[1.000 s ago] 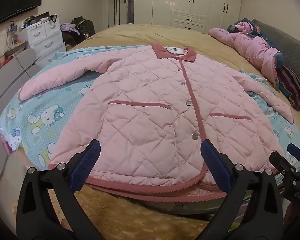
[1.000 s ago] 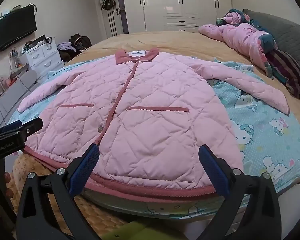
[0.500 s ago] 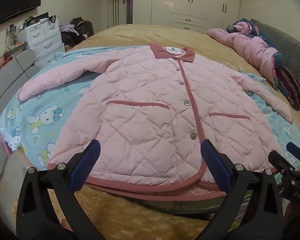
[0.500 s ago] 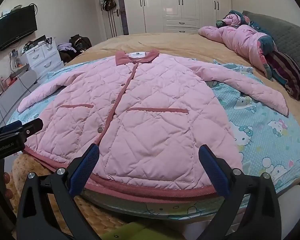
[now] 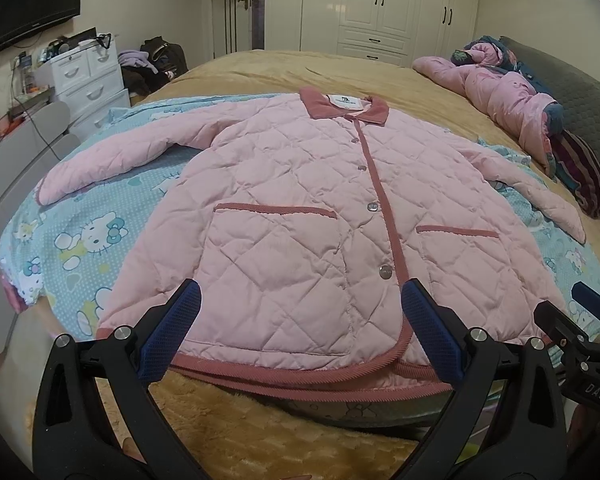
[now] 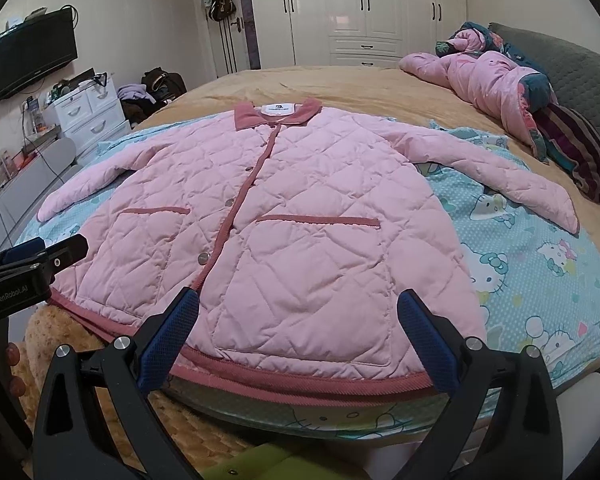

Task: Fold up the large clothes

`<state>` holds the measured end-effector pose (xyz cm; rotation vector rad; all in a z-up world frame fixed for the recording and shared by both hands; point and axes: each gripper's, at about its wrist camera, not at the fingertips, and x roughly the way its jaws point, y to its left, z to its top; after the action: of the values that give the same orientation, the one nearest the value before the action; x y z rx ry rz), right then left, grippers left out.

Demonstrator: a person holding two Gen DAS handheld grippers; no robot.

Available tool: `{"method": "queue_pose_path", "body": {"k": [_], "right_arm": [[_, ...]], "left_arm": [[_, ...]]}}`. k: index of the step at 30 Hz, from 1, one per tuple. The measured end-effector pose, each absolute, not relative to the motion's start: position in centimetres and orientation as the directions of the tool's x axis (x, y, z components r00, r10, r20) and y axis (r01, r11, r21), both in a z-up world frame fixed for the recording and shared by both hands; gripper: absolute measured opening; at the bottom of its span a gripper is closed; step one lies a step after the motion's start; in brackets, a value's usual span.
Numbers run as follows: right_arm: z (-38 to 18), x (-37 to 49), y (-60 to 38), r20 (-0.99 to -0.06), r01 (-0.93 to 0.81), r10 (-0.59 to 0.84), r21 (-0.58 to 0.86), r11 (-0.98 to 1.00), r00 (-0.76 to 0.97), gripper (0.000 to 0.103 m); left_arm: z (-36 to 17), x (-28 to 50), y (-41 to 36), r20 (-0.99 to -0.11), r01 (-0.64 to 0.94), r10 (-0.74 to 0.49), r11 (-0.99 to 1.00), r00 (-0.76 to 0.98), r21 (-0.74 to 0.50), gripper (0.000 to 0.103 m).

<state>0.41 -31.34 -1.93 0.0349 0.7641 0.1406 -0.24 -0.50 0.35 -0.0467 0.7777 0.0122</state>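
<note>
A pink quilted jacket (image 5: pixel 300 216) with dark pink trim lies flat and buttoned on the bed, front up, collar far, both sleeves spread out. It also shows in the right wrist view (image 6: pixel 292 216). My left gripper (image 5: pixel 300 312) is open and empty, held just short of the hem on the jacket's left half. My right gripper (image 6: pixel 298 312) is open and empty, held just short of the hem on the right half. Each gripper shows at the edge of the other's view.
The jacket lies on a light blue cartoon-print sheet (image 5: pixel 84 240) over a tan blanket (image 5: pixel 284 68). A rumpled pink quilt (image 6: pixel 484 76) and striped cloth (image 6: pixel 576 148) lie at the far right. White drawers (image 5: pixel 88 76) and wardrobes (image 5: pixel 372 4) stand beyond the bed.
Both views have shifted very slightly; the jacket has not moved. Both grippers stay open.
</note>
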Motion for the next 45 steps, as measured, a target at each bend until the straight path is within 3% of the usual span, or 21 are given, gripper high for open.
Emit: {"method": "queue_pose_path", "body": {"k": [45], "right_arm": [[-2.57, 0.83, -31.06, -0.698, -0.127, 0.143, 0.075, 0.989, 0.701, 0.099]], "left_arm": [[0.16, -0.08, -0.79, -0.704, -0.027, -0.003, 0.999, 0.71, -0.032, 0.094]]}}
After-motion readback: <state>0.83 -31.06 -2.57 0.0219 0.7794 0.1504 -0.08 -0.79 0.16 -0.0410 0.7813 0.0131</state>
